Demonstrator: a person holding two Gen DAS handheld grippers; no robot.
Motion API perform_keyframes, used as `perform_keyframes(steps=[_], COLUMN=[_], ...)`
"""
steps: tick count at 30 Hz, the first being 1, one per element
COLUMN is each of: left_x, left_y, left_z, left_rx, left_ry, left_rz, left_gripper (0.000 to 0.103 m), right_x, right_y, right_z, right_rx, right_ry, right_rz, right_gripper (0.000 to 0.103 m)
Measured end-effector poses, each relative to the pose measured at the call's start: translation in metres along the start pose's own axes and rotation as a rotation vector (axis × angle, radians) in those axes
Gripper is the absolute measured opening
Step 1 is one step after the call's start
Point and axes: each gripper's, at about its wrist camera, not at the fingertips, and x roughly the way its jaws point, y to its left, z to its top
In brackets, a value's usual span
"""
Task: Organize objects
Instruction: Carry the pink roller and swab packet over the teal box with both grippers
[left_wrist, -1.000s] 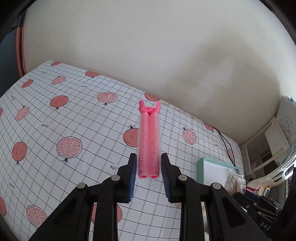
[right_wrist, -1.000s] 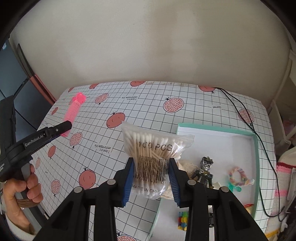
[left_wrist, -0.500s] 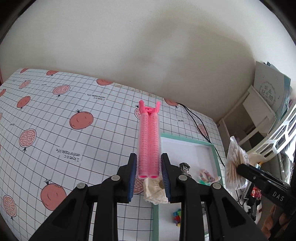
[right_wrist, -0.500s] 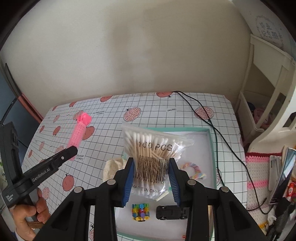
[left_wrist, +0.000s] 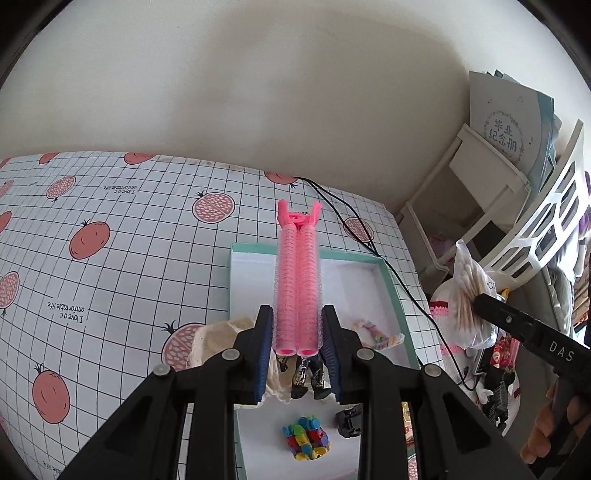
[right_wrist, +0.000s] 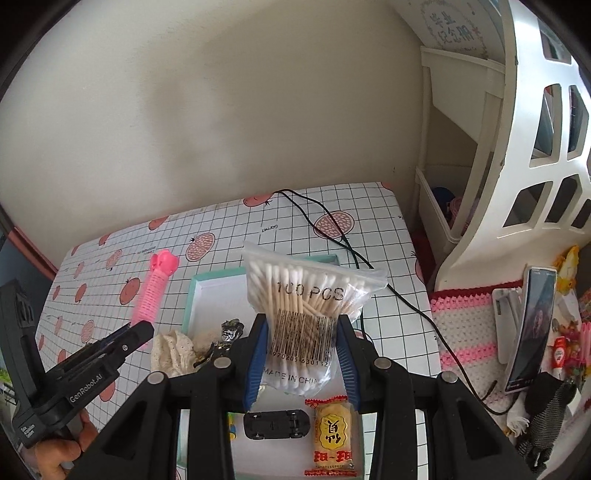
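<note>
Left gripper (left_wrist: 297, 345) is pinching the near end of a pink hair roller clip (left_wrist: 297, 280), which is sticking straight out beyond the fingertips above the teal-rimmed tray (left_wrist: 393, 291) on the pomegranate-print tablecloth (left_wrist: 110, 258). Right gripper (right_wrist: 300, 354) is squeezing the lower barcode part of a cotton swab bag (right_wrist: 306, 295) between its blue pads (right_wrist: 255, 363), hanging above the tray's toy car (right_wrist: 275, 424) and snack packet (right_wrist: 331, 435).
</note>
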Motion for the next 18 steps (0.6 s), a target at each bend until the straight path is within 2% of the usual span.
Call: perform_keyframes(steps=[18], left_x=[0.055], left_y=[0.025], left_z=[-0.019], left_rx=[-0.053], left_ry=[0.117], left_rz=[0.031], left_gripper=[0.027], right_x=[0.09], right_y=[0.042], right_z=[-0.028], right_rx=[-0.104], right_ry=[0.164], right_rz=[-0.043], right_gripper=[0.039])
